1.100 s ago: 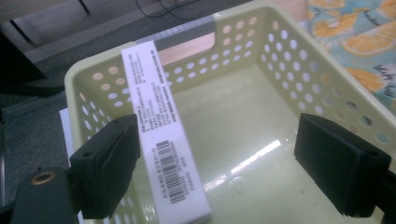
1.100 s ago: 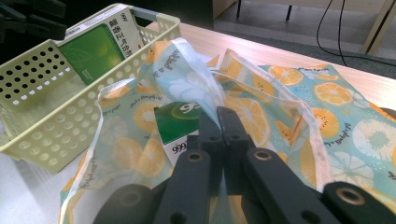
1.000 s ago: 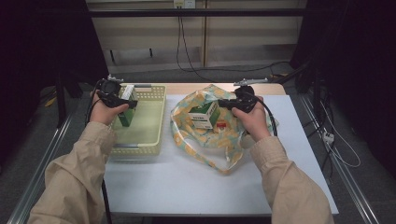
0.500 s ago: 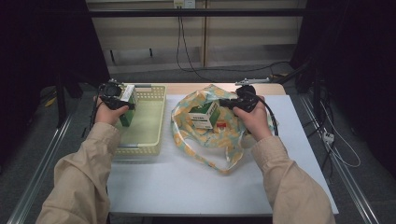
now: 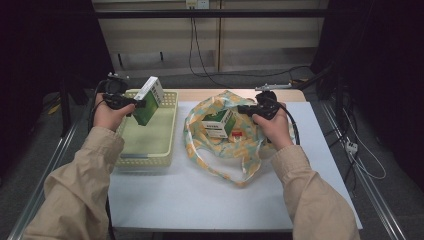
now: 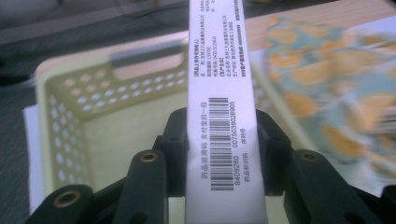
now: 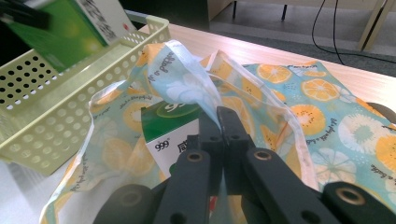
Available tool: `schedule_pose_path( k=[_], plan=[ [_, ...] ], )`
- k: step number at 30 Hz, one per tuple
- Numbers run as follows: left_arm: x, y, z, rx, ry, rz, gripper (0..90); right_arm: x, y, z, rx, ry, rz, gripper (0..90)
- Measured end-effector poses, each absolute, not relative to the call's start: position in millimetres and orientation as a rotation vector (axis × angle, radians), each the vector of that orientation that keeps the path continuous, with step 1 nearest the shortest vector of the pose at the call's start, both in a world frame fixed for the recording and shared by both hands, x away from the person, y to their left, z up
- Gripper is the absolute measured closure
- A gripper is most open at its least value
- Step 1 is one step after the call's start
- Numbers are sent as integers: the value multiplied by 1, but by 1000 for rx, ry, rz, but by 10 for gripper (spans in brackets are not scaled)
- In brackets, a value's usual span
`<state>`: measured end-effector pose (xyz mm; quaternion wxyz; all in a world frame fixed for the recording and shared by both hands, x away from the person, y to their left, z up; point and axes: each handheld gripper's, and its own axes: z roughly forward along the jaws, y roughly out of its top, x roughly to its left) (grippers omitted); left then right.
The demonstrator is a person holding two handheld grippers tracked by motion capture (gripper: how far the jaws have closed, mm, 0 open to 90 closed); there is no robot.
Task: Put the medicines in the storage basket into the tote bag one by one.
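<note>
From the high view, the left gripper (image 5: 142,104) holds a green and white box (image 5: 148,100) tilted above the far part of the yellow basket (image 5: 150,150); its jaws have just been closing on it. The right gripper (image 5: 241,108) pinches the patterned bag (image 5: 235,150), where another box (image 5: 218,123) lies.

In the left gripper view, both jaws press the box's barcode side (image 6: 223,116).

In the right gripper view, the clenched jaws grip the bag's rim (image 7: 205,88).

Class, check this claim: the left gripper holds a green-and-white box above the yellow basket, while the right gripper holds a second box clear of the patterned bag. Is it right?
Not quite. The right gripper is shut on the patterned bag, pinching its rim, as the right gripper view shows; the second box lies inside the bag. The left gripper does hold a green-and-white box above the yellow basket.
</note>
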<state>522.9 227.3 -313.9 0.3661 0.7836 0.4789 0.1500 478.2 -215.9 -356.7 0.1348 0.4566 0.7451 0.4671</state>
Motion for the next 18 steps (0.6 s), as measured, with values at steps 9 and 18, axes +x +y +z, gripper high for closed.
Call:
schedule_pose_path(
  k=[9, 18],
  plan=[
    [480, 180, -269, 2118, 881, 280, 628, 479, -217, -358, 1334, 2143, 1355, 900],
    [459, 116, -280, 2211, 685, 165, 628, 477, -217, -350, 1319, 2128, 1356, 900]
  ],
)
